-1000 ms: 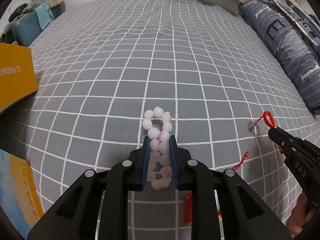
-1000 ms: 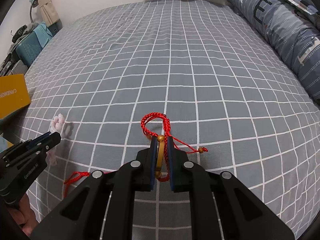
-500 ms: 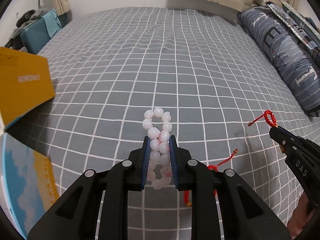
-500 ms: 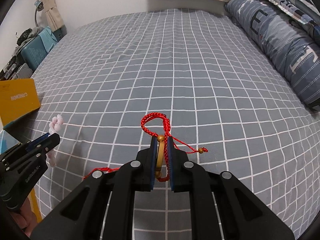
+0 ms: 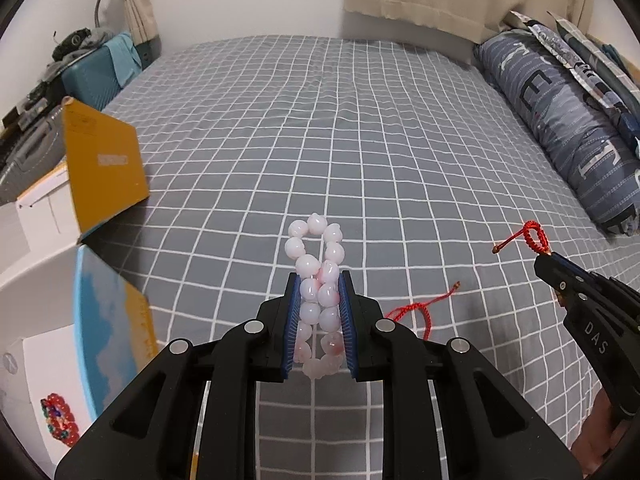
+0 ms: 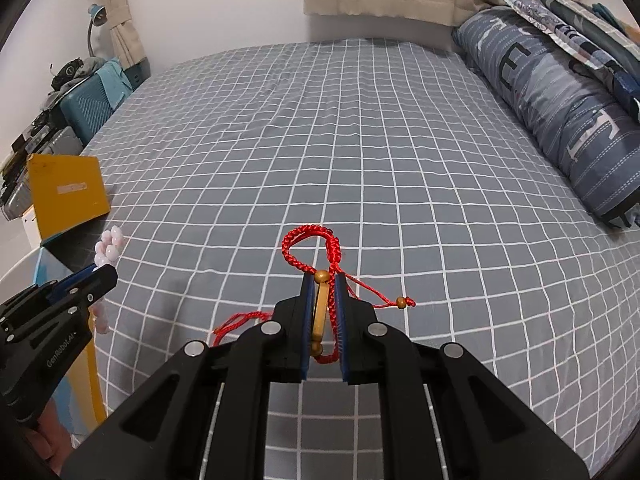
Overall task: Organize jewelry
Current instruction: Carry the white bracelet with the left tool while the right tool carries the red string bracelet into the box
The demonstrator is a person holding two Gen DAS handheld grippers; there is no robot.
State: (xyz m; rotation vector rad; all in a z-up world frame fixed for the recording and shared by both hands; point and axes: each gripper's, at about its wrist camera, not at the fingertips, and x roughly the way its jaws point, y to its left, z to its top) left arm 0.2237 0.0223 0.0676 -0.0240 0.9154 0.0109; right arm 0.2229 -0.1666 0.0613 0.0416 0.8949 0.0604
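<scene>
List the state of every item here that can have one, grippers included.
Left hand-held gripper: shut on the bracelet of pale pink beads, lifted off the bed.
Right hand-held gripper: shut on the red braided cord bracelet, its tails dangling.
Yellow cardboard box: lid open, propped up.

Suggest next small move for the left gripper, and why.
Probably swing the left gripper left toward the open box. It is shut on the pink bead bracelet, held above the bed, and the box at left already holds a colourful beaded piece.
</scene>
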